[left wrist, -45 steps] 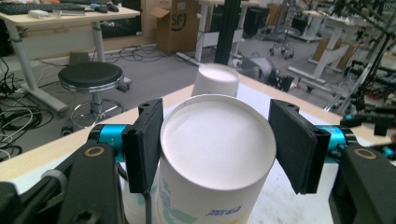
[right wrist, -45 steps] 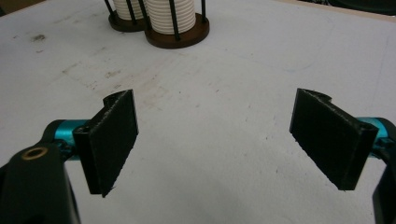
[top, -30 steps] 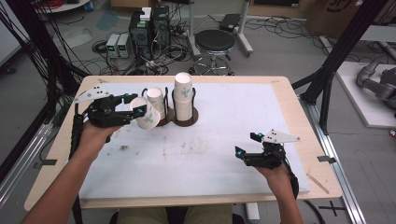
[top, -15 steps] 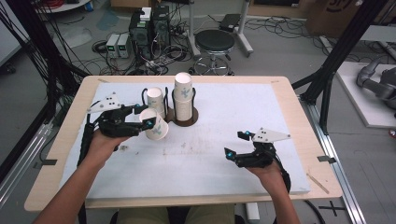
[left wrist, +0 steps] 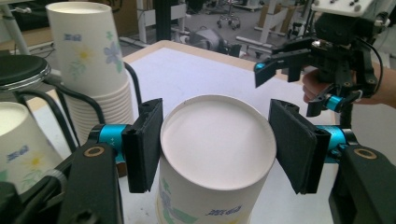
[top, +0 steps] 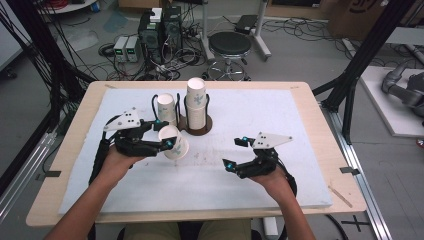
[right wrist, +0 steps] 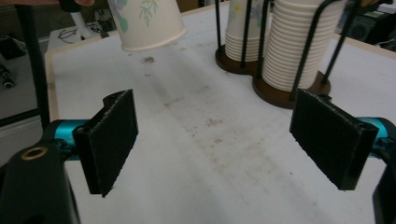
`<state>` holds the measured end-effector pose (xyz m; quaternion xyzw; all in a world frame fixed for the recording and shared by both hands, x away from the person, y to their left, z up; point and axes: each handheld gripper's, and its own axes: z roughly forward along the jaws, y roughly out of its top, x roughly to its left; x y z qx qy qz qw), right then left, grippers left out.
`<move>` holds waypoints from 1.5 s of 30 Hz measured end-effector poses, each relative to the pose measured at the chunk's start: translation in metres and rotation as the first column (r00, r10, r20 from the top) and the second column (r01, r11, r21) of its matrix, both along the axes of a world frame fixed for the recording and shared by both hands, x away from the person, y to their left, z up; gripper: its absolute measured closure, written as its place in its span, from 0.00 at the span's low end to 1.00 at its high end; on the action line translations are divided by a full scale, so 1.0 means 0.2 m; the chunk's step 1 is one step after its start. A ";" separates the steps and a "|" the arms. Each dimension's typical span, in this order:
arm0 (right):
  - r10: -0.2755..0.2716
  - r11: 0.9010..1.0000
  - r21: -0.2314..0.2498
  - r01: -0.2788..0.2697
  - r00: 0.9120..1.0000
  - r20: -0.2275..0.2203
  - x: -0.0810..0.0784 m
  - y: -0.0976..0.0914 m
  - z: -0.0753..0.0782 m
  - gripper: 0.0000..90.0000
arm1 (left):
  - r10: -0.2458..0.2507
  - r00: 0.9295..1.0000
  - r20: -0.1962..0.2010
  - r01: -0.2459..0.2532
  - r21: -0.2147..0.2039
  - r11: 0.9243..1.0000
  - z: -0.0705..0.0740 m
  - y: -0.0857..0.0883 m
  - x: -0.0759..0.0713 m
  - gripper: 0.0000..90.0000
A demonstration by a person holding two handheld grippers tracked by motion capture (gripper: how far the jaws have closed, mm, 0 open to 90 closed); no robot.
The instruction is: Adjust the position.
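- High view: a person's two forearms reach in from the bottom edge over a wooden tabletop (top: 70,150) covered by a white mat (top: 280,125).
- At the left, the left gripper (top: 167,144) holds a paper cup (top: 173,141) upside down, tilted, above the mat just in front of the cup holder.
- Left gripper view: the cup's flat white base faces the camera. The left pad touches its side; the right pad stands beside it with a sliver of gap, so the jaws are set about the cup's width apart. I cannot tell how firmly they grip.
- Behind the cup, at the middle of the tabletop, a dark wire cup holder (top: 196,125) on a brown base carries two stacks of upside-down cups with a flower print: a short stack (top: 165,107) on the left and a tall stack (top: 197,104) on the right.
- At the right, the right gripper (top: 235,152) is near the mat's front, well apart from the held cup.
- Right gripper view: its jaws stand wide, nothing between them but stained mat.
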<state>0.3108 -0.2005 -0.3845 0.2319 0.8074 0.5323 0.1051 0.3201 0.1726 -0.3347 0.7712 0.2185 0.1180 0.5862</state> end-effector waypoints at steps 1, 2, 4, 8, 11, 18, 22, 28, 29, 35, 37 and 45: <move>0.008 1.000 0.001 -0.008 1.000 -0.001 0.01 0.02 0.00 0.17 | -0.006 1.000 -0.002 0.006 0.006 1.000 0.00 -0.01 -0.01 0.42; 0.022 1.000 0.002 -0.022 1.000 -0.010 0.01 0.04 0.00 0.17 | -0.010 1.000 -0.001 0.010 0.009 1.000 0.00 -0.01 -0.01 0.42; 0.040 0.999 0.002 -0.040 0.999 -0.005 0.02 0.07 0.01 0.17 | -0.021 1.000 -0.001 0.021 0.012 1.000 -0.01 -0.03 -0.01 0.42; 0.076 0.997 -0.002 -0.076 0.997 -0.005 0.03 0.13 0.01 0.17 | -0.037 0.999 -0.007 0.037 0.012 0.999 -0.01 -0.05 -0.02 0.42; 0.097 0.995 -0.003 -0.097 0.995 -0.004 0.04 0.17 0.02 0.17 | -0.050 0.999 -0.011 0.050 0.016 0.999 -0.02 -0.07 -0.02 0.42; 0.142 0.990 -0.020 -0.143 0.990 -0.013 0.05 0.24 0.01 0.17 | -0.075 0.997 -0.021 0.075 0.017 0.997 -0.03 -0.12 -0.03 0.42; 0.168 0.985 -0.025 -0.168 0.986 -0.018 0.05 0.28 0.00 0.17 | -0.097 0.995 -0.025 0.098 0.018 0.995 -0.03 -0.15 -0.03 0.42; 0.205 0.978 -0.029 -0.205 0.979 -0.018 0.05 0.33 -0.01 0.17 | -0.119 0.992 -0.034 0.120 0.017 0.993 -0.04 -0.19 -0.04 0.42; 0.209 0.977 -0.028 -0.209 0.978 -0.018 0.05 0.33 -0.02 0.17 | -0.121 0.992 -0.034 0.122 0.017 0.992 -0.04 -0.19 -0.04 0.42; 0.228 0.973 -0.031 -0.228 0.974 -0.012 0.05 0.35 -0.03 0.17 | -0.139 0.989 -0.041 0.140 0.012 0.990 -0.05 -0.22 -0.05 0.42; 0.237 0.971 -0.027 -0.237 0.971 -0.015 0.04 0.36 -0.04 0.18 | -0.146 0.988 -0.042 0.146 0.013 0.989 -0.05 -0.24 -0.05 0.42; 0.260 0.965 -0.024 -0.260 0.966 -0.002 0.04 0.38 -0.05 0.22 | -0.165 0.985 -0.049 0.165 0.003 0.986 -0.06 -0.27 -0.05 0.42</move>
